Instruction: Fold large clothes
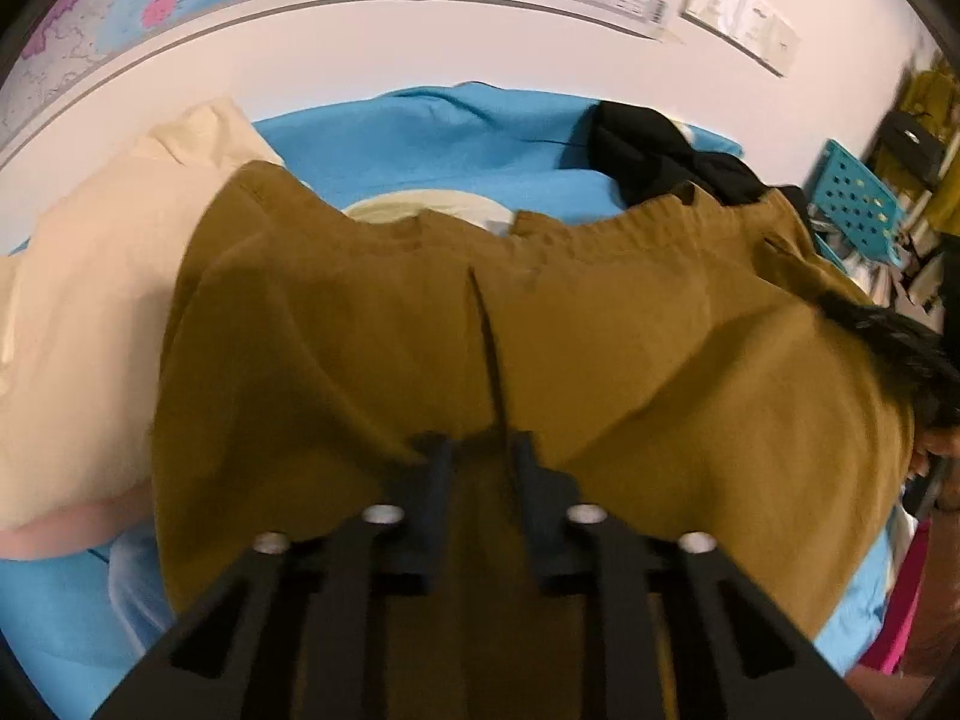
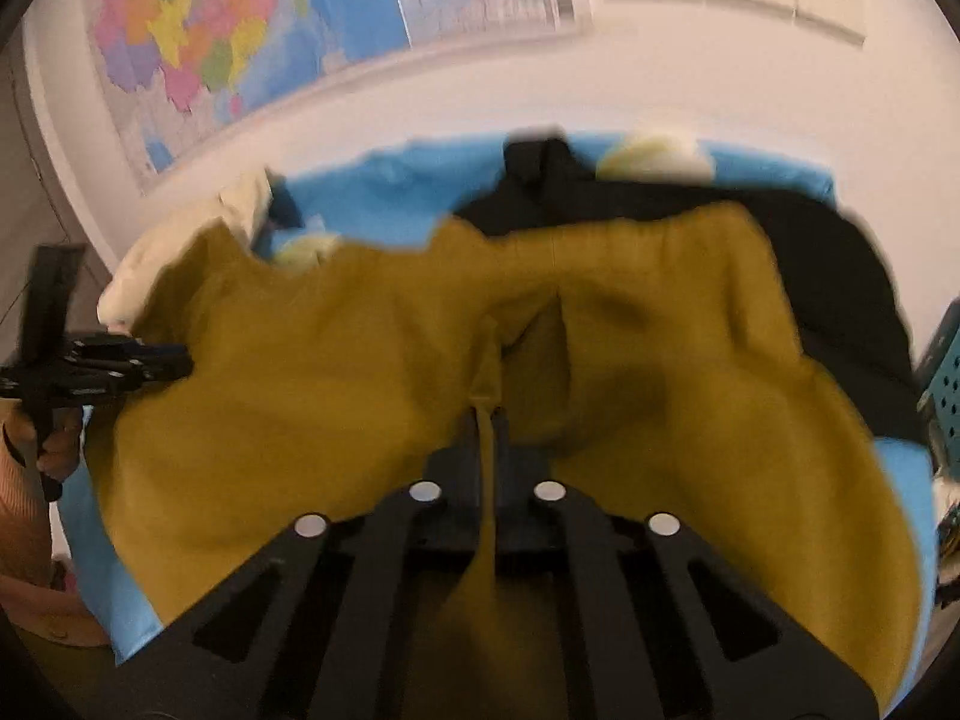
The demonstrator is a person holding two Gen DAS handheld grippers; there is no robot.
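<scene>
A: What does only the left view show?

B: A blue basket [image 1: 855, 204] far right. The right view shows the left tongs [image 2: 180, 363] and a hand [image 2: 57, 441] holding them.

A: Where are the brown pants [image 1: 540, 348]?

B: Spread on the blue sheet [image 1: 432, 144], over a cream cloth [image 1: 90, 324] and touching black clothes [image 1: 660, 150]. Blue shows at the edges.

A: The tongs?

B: The left tongs are pressed together on brown cloth. The right tongs [image 2: 493, 420] pinch a fold of the brown pants.

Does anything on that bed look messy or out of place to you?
Yes. Behind the mustard-brown trousers being handled, a black garment lies crumpled on the blue sheet, and a cream cloth is bunched at one side. Neither is folded.
</scene>
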